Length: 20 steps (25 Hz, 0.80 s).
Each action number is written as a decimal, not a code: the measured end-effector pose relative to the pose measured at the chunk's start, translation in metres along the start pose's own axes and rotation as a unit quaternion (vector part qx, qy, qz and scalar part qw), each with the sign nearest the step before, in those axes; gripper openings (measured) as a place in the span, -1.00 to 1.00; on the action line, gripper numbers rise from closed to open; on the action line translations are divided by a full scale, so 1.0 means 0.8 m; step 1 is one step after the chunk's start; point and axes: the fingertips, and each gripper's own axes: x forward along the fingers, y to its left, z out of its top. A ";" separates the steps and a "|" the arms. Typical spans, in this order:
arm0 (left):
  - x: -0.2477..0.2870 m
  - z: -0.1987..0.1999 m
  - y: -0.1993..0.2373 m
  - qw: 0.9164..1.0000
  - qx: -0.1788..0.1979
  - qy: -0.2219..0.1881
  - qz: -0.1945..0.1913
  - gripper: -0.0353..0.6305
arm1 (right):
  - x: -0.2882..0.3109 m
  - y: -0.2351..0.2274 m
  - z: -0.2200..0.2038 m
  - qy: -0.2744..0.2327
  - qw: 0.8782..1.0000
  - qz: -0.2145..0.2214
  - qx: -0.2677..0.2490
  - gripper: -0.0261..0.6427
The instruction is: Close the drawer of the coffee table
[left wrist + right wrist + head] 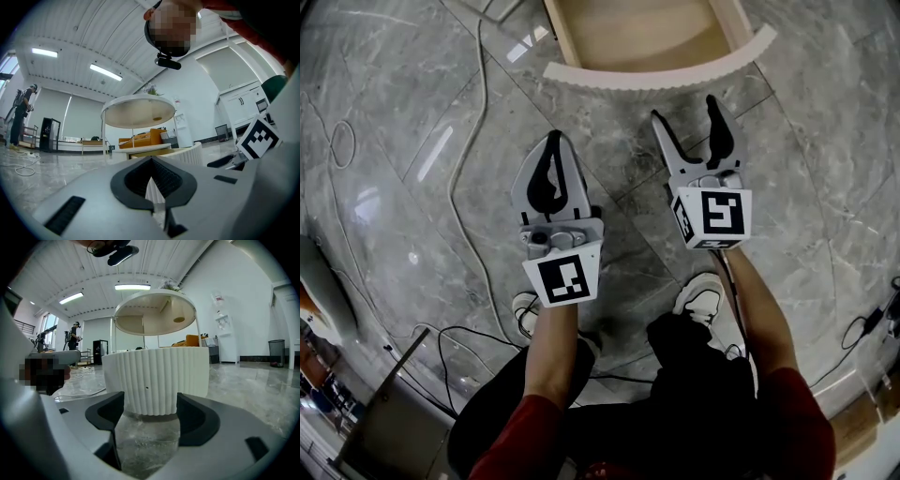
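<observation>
The coffee table's drawer stands pulled out, its curved white ribbed front (661,73) facing me and its bare wooden inside (642,33) showing at the top of the head view. My right gripper (686,110) is open, its tips just short of the front and nothing between them. In the right gripper view the ribbed front (157,376) fills the gap ahead of the right gripper (150,420), under the round table top (154,312). My left gripper (553,141) is shut and empty, farther back from the drawer. The left gripper (151,187) looks at the drawer front (185,152).
Grey marble floor (412,112) lies all round. A white cable (473,141) runs down the floor left of the left gripper, with black cables near the person's shoes (703,292). A dark box (389,422) sits lower left. Another person (21,112) stands far off.
</observation>
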 end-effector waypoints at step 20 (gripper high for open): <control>0.008 -0.013 0.006 1.000 -0.008 0.011 0.019 -0.86 | 0.092 -0.010 0.020 -0.018 0.999 -0.027 -0.014 0.06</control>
